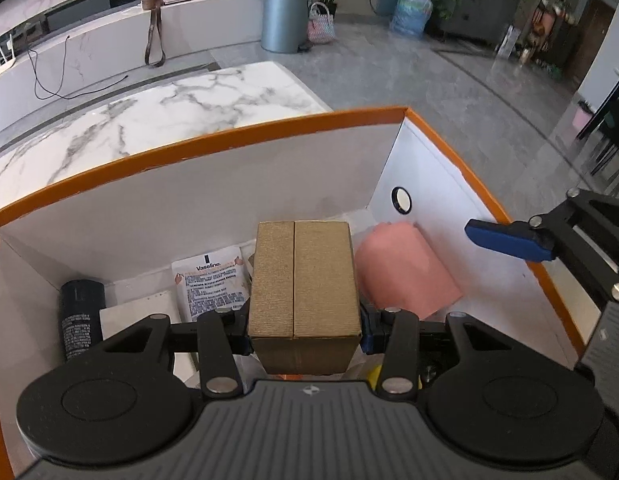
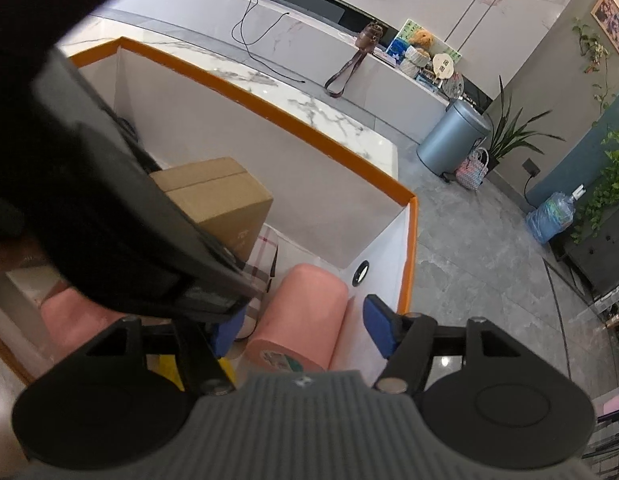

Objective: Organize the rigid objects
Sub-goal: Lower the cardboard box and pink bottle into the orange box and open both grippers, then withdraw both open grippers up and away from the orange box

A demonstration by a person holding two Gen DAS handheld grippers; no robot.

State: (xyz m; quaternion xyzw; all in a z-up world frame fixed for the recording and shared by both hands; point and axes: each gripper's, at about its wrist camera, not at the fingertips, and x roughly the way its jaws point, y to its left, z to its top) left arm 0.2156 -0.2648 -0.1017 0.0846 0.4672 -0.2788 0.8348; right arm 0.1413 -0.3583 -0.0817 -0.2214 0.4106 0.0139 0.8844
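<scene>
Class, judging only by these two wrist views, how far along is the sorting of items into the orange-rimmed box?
Done: a pink roll, a dark can and a Vaseline packet already lie inside the orange-rimmed box. In hand: the left gripper holds a brown carton over the box interior. The right gripper is open above the roll. Left: releasing the carton; remaining items outside cannot be seen.

A white marble table (image 1: 197, 108) with grey veining fills the middle left of the left wrist view. On it stands a large open box with an orange rim (image 1: 237, 140) and white inner walls, covering the lower half of that frame. In the right wrist view the same marble top (image 2: 333, 114) shows as a strip behind the box's far wall, upper centre
</scene>
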